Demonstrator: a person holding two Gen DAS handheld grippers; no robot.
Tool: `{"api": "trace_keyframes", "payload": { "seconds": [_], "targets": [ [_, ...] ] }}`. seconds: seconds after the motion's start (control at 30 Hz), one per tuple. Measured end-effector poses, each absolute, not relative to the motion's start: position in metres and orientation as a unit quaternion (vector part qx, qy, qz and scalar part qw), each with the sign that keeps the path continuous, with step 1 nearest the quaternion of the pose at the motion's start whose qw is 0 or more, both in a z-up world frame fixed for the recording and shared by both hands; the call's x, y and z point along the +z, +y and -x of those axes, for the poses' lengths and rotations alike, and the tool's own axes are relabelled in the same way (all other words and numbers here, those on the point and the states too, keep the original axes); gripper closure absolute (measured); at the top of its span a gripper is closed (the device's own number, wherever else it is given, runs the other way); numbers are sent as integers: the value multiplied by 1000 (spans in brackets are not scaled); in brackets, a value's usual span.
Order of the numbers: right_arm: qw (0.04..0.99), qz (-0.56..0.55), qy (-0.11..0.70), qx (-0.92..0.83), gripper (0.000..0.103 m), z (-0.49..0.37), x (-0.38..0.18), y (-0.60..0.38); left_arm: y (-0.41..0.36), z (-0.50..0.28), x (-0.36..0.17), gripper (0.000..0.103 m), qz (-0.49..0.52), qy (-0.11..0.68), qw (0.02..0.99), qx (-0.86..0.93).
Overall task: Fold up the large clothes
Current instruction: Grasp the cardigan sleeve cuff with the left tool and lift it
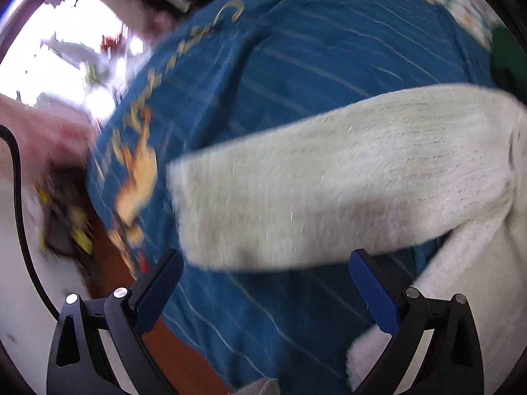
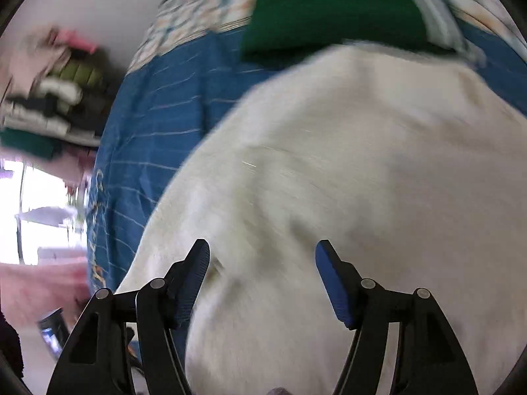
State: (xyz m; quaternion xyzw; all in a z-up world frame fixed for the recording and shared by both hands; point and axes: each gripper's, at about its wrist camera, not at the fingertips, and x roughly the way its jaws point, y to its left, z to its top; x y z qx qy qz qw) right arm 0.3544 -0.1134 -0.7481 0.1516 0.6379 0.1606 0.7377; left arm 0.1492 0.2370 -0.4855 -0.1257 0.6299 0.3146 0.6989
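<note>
A fuzzy white sweater (image 2: 346,181) lies on a bed with a blue striped cover (image 1: 313,49). In the left wrist view one sleeve (image 1: 329,177) stretches across the cover toward the left, its cuff end just beyond my fingertips. My left gripper (image 1: 266,263) is open and empty, held above the cover near the sleeve. In the right wrist view the sweater body fills most of the frame. My right gripper (image 2: 262,251) is open and empty, just over the sweater body. Both views are blurred by motion.
A green cloth (image 2: 329,10) lies on the bed beyond the sweater. A stack of folded clothes (image 2: 56,98) sits on a shelf left of the bed. The bed's left edge (image 1: 108,171) drops to a brown floor. A bright window (image 1: 59,49) is at far left.
</note>
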Motion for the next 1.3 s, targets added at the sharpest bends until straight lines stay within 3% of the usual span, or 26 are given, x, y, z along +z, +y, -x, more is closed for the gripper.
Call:
{"api": "trace_keyframes", "payload": {
  "seconds": [0.17,0.23,0.3,0.37,0.43,0.47,0.63,0.73,0.83,0.93,1.1,1.13,1.17,1.23,1.3],
  "targets": [
    [715,-174,671,85,34,-296,-753,-183,277,-105,-527,2,363,608,649,280],
    [701,-180,687,64,34,-279,-764,-197,299,-90,-554,7,468,559,627,274],
    [696,-180,694,47,34,-267,-770,-205,317,-87,-571,14,511,522,620,286],
    [694,-183,695,41,34,-264,-779,-204,335,-91,-581,30,526,492,624,304],
    [695,-192,692,42,34,-264,-788,-194,354,-106,-581,77,496,482,638,339],
    [696,-188,692,41,34,-265,-787,-190,362,-114,-579,84,481,480,648,344],
    [718,-178,669,71,38,-302,-763,-141,388,-164,-544,92,407,451,715,347],
    [726,-181,655,101,74,-331,-763,-101,399,-202,-518,92,373,440,748,326],
    [717,-197,658,118,84,-355,-779,-69,399,-236,-493,93,334,437,778,305],
    [682,-185,697,122,84,-375,-820,-31,387,-256,-470,93,292,436,801,288],
    [678,-175,705,117,79,-380,-809,-28,346,-274,-433,93,179,429,844,268],
    [687,-160,702,100,70,-376,-797,-36,337,-277,-425,94,155,426,851,264],
    [700,-130,699,69,48,-371,-785,-45,324,-278,-414,94,131,418,862,254],
    [730,-47,681,-23,20,-359,-761,-69,305,-284,-400,94,101,411,873,241],
    [745,7,663,-77,20,-352,-750,-86,280,-290,-388,94,76,406,884,221]
  ]
}}
